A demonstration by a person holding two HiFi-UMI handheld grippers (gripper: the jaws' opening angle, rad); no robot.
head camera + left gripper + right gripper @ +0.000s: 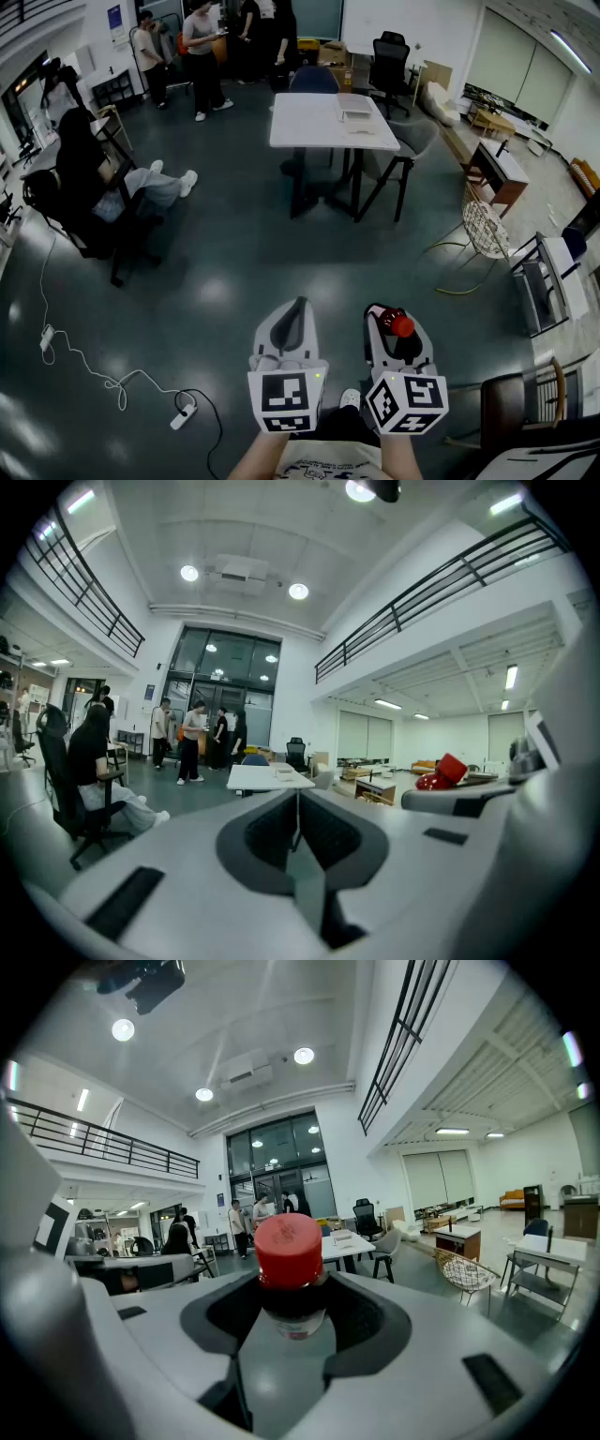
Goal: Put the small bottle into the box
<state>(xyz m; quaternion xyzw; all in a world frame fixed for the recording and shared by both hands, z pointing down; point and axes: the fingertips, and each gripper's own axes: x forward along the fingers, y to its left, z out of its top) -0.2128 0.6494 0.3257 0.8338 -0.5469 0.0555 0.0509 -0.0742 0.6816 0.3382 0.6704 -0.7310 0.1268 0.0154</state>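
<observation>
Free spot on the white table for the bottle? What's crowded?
The white table is bare on its left half and near edge, left of the box. Crowded: its right side, by the grey chair, and far edge, by the blue chair.

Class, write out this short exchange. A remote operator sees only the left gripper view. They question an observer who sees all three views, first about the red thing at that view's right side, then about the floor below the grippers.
Operator: What is the red thing at my right?
Observer: It is the cap of the small bottle. The right gripper has its jaws closed on the bottle's dark body.
Operator: What lies on the floor near me?
Observer: The head view shows a white power strip with its cable. It lies on the floor, off to the left of the left gripper.
</observation>
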